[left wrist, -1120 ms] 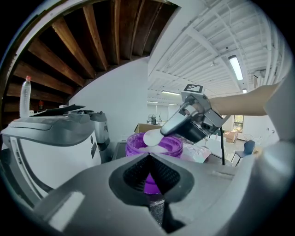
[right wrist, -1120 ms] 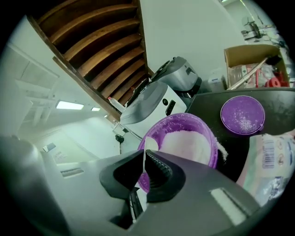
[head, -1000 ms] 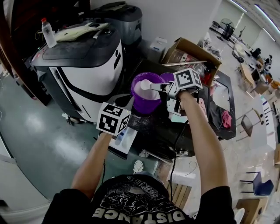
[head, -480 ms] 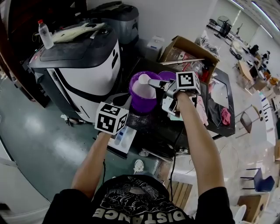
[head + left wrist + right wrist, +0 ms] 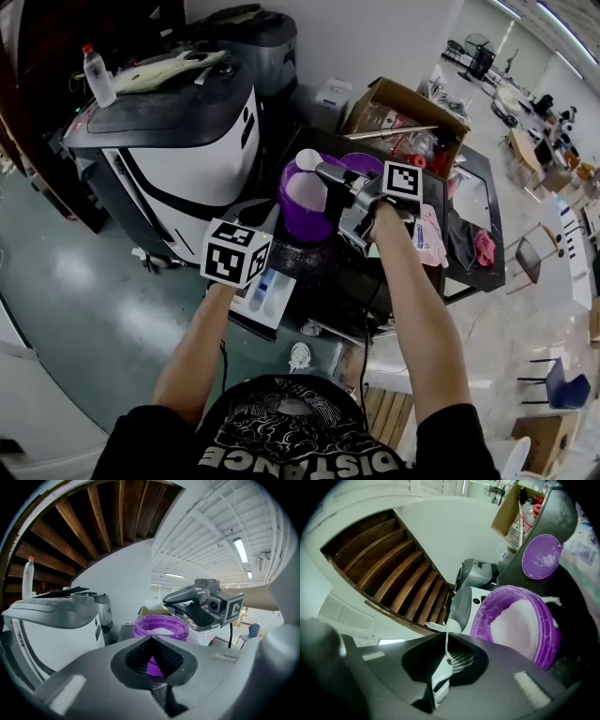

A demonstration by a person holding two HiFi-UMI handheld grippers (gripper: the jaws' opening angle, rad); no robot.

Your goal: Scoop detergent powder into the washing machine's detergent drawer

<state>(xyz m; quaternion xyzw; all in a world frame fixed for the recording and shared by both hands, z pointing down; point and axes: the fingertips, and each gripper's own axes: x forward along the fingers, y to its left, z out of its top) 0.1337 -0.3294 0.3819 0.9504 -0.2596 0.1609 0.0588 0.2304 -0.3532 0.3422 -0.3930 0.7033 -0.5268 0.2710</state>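
A purple tub (image 5: 302,208) of white detergent powder stands on a dark surface beside the white washing machine (image 5: 178,141). My right gripper (image 5: 326,174) is shut on the handle of a white scoop (image 5: 307,159), whose bowl is held over the tub's left rim. In the right gripper view the scoop (image 5: 448,634) sits edge-on between the jaws, with the tub (image 5: 520,625) to the right. My left gripper (image 5: 242,255) is shut on nothing, above the pulled-out white detergent drawer (image 5: 267,295). The left gripper view looks past its gripper (image 5: 152,641) at the tub (image 5: 161,630) and the scoop (image 5: 154,603).
The tub's purple lid (image 5: 361,164) lies behind it. A plastic bottle (image 5: 97,75) stands on the machine's top. An open cardboard box (image 5: 403,112) and a pink cloth (image 5: 431,234) sit at the right. Grey floor lies to the left.
My right gripper has lifted the scoop out of the powder and drawn it up and slightly left, above the tub's rim. The left gripper has barely moved.
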